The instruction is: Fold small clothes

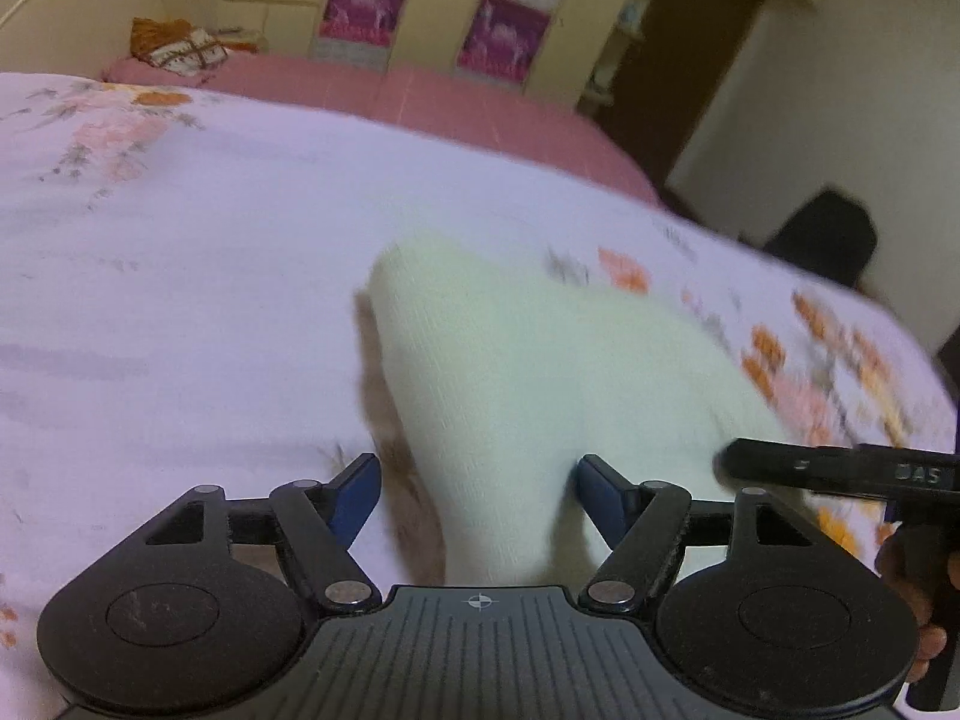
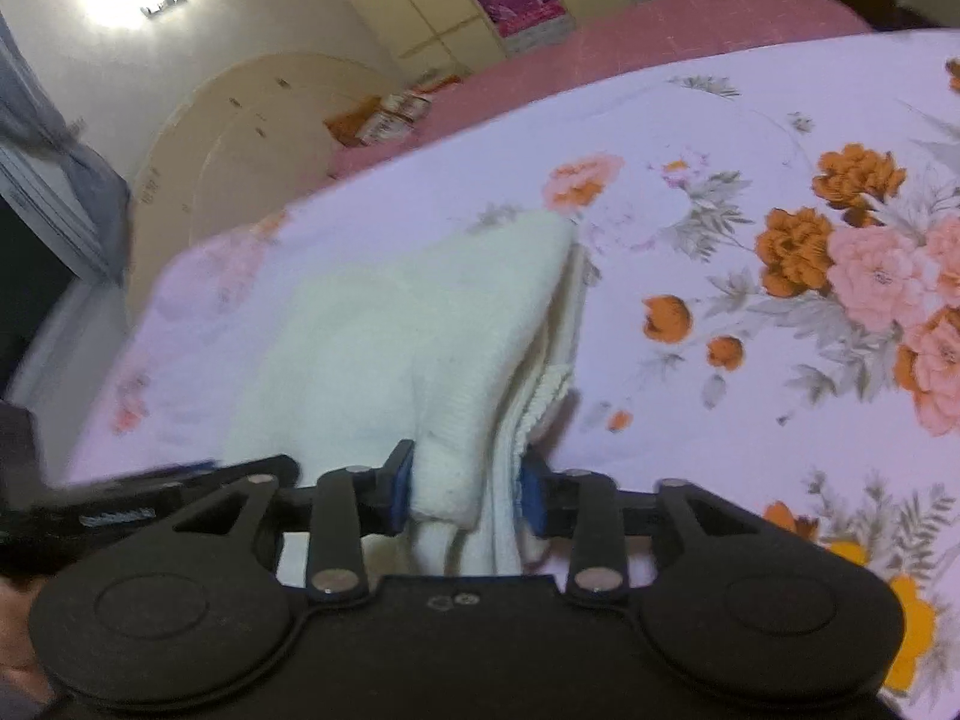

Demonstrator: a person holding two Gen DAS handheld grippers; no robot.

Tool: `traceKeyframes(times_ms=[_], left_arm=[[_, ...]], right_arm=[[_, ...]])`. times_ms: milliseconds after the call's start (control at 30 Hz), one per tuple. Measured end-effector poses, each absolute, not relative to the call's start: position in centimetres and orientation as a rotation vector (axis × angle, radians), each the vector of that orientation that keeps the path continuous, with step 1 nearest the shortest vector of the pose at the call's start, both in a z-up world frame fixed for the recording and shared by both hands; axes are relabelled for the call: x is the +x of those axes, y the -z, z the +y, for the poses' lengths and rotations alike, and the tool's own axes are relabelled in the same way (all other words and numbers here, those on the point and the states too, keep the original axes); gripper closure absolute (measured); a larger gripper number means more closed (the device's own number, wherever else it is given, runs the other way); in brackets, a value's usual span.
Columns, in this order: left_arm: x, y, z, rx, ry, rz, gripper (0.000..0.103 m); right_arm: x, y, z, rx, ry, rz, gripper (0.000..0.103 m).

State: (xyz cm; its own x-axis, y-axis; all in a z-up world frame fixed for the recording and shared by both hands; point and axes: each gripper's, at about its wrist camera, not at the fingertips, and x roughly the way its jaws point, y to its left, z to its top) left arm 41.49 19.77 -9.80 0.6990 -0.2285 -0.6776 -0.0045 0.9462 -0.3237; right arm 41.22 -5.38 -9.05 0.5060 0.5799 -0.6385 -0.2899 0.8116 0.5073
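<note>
Floral bedsheet (image 2: pixel 750 192), white with orange and pink flowers, covers the work surface; a pink cover (image 1: pixel 432 102) lies on the far part of the bed. Cream cupboard doors bearing magenta posters (image 1: pixel 366 6) stand beyond it, and a small patterned bundle (image 1: pixel 180 45) rests on the pink cover at far left in the left wrist view.

Cream knitted garment (image 2: pixel 420 324) lies on the sheet, folded into a roughly triangular shape. Its near edge reaches both tools.

Left gripper (image 1: pixel 478 489): jaws stand apart. The garment's near portion sits between them. The right blue pad (image 1: pixel 600 495) meets the fabric edge; the left pad (image 1: pixel 354 495) is clear of it, with sheet visible in between. The fabric is not clamped.

Right gripper (image 2: pixel 465 489): several layers of the garment's near edge, including a ribbed hem, pass between the blue pads (image 2: pixel 399 489). Both pads lie against the fabric; motion blur leaves the firmness of the hold unclear, but the cloth fills the gap.

Each tool appears in the other's view: the right one at lower right of the left wrist view, the left one at lower left of the right wrist view. A hand (image 1: pixel 918 600) is partly visible at that lower right edge.
</note>
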Motion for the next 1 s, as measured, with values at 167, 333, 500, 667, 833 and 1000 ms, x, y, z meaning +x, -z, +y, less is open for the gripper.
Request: traceKeyframes(times_ms=[167,333,500,667,833,1000], left_arm=[[43.9,10.4,21.7,-0.465,0.109,0.745,0.032],[46.3,11.3,21.3,-0.481,0.136,0.714,0.040],[46.7,11.6,19.6,-0.406,0.161,0.622,0.040],[47.2,12.8,19.3,-0.363,0.118,0.640,0.039],[44.9,10.3,18.2,-0.248,0.020,0.619,0.017],[38.7,8.0,16.6,-0.143,0.064,0.585,0.017]], right_arm=[[44.6,9.7,-7.7,0.523,-0.520,0.915,0.048],[48.5,10.7,-7.0,0.550,-0.552,0.942,0.071],[47.1,9.0,-5.5,0.304,-0.686,0.778,0.080],[46.8,9.3,-4.2,0.104,-0.656,0.733,0.080],[46.8,8.9,-4.4,0.072,-0.554,0.767,0.059],[41.8,5.6,-6.3,0.081,-0.592,0.695,0.064]])
